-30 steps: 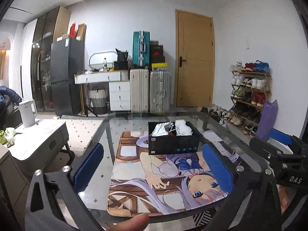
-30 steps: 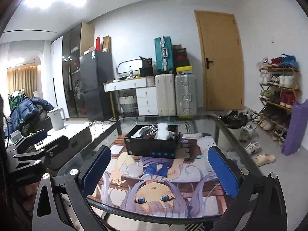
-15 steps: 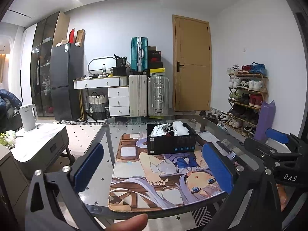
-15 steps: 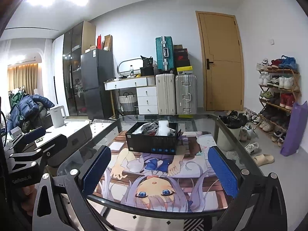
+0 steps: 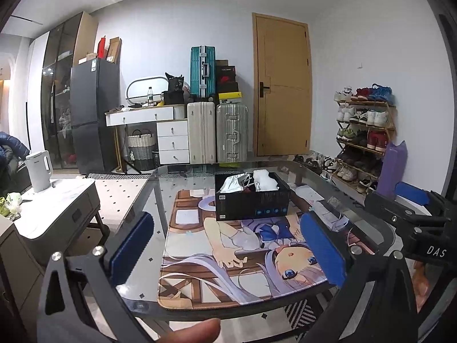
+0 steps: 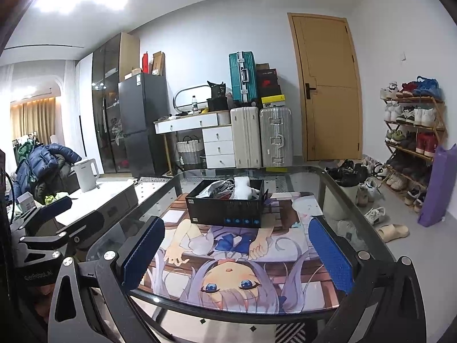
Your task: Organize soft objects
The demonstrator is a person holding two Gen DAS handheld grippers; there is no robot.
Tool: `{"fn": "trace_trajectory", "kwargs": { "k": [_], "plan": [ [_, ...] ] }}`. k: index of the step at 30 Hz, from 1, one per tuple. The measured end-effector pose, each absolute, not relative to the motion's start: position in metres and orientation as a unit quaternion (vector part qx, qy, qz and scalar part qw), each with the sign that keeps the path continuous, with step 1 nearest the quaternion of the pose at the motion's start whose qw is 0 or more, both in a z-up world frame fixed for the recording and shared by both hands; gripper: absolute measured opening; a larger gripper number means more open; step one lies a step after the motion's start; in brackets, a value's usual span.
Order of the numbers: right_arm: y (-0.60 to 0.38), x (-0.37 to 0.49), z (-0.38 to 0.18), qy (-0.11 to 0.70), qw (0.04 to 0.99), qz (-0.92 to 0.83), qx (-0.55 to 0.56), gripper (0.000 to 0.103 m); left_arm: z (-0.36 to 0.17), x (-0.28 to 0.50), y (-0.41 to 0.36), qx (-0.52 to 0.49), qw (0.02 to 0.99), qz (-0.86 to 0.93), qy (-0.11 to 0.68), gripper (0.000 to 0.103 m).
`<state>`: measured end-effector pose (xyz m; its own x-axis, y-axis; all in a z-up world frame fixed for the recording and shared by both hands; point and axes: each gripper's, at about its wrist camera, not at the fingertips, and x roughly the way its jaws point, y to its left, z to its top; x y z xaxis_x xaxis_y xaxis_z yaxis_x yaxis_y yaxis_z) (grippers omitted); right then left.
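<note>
Black cardboard box point(image 5: 252, 203): stands on the far half of the printed desk mat point(image 5: 228, 260), which lies on the glass table point(image 5: 160, 194). The box's long side runs across both views, its labelled front face toward the grippers

Contents: soft white items point(image 5: 265, 181) and a pale packet with cords point(image 5: 234, 184), bunched above the rim; exact kinds too small to tell. In the right wrist view the same white bundle point(image 6: 242, 185) shows beside grey cords

Left gripper point(image 5: 228, 254): jaws spread wide, nothing between the blue pads point(image 5: 322, 251). It hangs at the near table edge; the box lies ahead and slightly right of its centre line, well apart. A fingertip point(image 5: 197, 331) of the holding hand shows at the bottom edge

Right gripper point(image 6: 234, 257): jaws likewise wide apart and empty. The box lies ahead, a touch left of centre, well apart

Relation governing the next move: the box sits between the two approach lines, roughly equally far from each; neither gripper seems clearly nearer. Judgement: either must travel forward over the mat and come down from above, since the walls shield the soft items from a level approach
</note>
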<state>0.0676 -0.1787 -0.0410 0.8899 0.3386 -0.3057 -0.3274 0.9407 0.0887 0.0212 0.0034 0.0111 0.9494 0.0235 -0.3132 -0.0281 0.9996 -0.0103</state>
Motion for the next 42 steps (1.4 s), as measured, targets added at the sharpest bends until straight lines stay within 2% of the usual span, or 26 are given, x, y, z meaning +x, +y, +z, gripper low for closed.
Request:
{"fn": "trace_trajectory", "kwargs": {
  "k": [42],
  "plan": [
    [-0.1832,0.0688,-0.0474,0.172,0.969,0.174,0.038,0.102,0.0052,0.025,0.0029,0.0,0.984,-0.002,0.18,0.103]
  ]
}}
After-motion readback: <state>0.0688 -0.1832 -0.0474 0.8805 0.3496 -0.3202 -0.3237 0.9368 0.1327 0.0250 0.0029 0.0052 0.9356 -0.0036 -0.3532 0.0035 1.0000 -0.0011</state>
